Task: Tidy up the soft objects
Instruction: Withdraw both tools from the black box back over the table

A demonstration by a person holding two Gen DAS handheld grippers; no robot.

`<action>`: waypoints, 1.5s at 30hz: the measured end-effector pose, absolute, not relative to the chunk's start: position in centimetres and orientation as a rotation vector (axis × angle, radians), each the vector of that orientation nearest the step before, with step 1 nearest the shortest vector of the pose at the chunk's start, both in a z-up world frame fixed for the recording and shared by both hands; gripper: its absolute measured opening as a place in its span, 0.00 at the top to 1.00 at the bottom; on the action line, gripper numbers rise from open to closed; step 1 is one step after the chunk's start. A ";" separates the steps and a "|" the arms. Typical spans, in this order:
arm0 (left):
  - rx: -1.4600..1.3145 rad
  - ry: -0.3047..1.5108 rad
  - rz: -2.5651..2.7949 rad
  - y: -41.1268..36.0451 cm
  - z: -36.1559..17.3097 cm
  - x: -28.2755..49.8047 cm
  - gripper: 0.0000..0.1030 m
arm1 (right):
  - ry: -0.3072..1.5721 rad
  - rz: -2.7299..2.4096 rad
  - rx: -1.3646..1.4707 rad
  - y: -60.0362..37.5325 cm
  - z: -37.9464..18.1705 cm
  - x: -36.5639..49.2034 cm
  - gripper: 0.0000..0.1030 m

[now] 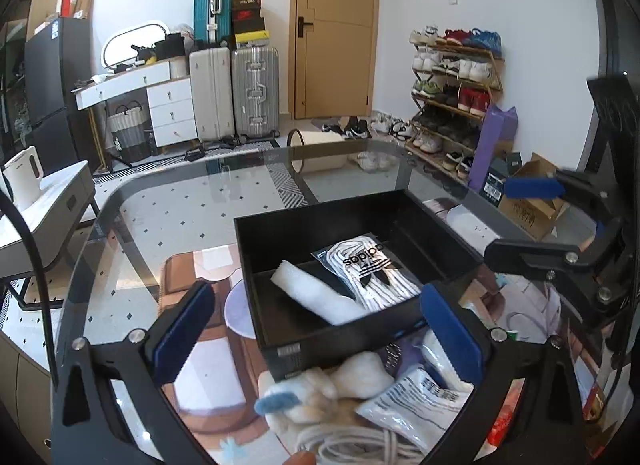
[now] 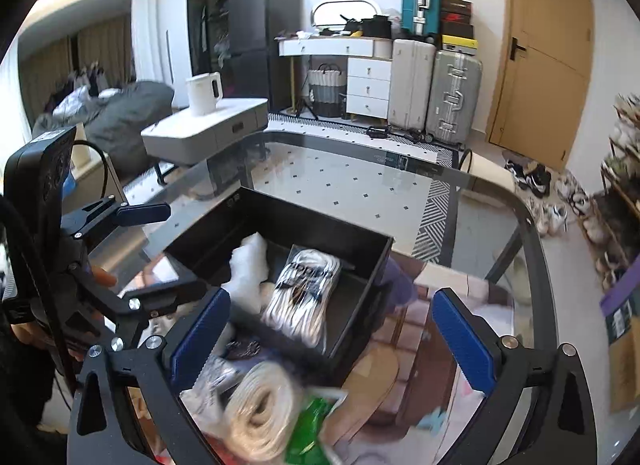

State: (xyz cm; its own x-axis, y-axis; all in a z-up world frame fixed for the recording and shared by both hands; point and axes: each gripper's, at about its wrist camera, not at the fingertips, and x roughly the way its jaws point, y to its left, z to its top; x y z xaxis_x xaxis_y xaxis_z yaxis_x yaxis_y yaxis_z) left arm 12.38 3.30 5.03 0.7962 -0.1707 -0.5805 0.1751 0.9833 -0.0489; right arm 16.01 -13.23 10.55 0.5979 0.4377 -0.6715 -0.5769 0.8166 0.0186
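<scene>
Nearest the left wrist camera, a loose heap was seen on the glass table (image 1: 132,233): a coil of white cord (image 1: 352,443), a fluffy white plush item (image 1: 340,389) with a blue tuft, and a sealed white packet (image 1: 416,405). These appeared to have been left at the table's front edge as the pile not yet sorted. The left gripper (image 1: 316,329) was held above them with its jaws spread wide and nothing between the pads. From the right wrist view the same coil (image 2: 260,409) and a green packet (image 2: 312,429) were seen, blurred, below the right gripper (image 2: 332,337), which was likewise wide open and empty.

Just beyond the heap the black box (image 1: 320,213) was found, its near wall close to the pile, presumably so that carries could be kept short. Inside, a rolled white towel (image 1: 316,299) lay against the near wall, touching a packaged pair of white socks (image 1: 372,273) beside it. The far part of the box was judged to be unfilled.

Beyond the box a wide stretch of bare glass was left, ending in a rounded far edge. Room for approach was judged ample from above and behind. The tighter spots were the box's upright walls and the table's front edge under the heap, where an item could be nudged off.
</scene>
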 end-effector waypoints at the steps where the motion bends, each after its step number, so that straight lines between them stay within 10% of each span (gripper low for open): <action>1: 0.004 0.612 -0.180 3.3 5.3 11.6 0.00 | 0.717 0.594 -0.193 -13.5 10.6 15.5 0.01; 45: -0.095 0.543 -0.111 3.9 2.1 0.1 0.00 | 0.782 0.566 -0.160 -14.2 4.3 2.3 0.01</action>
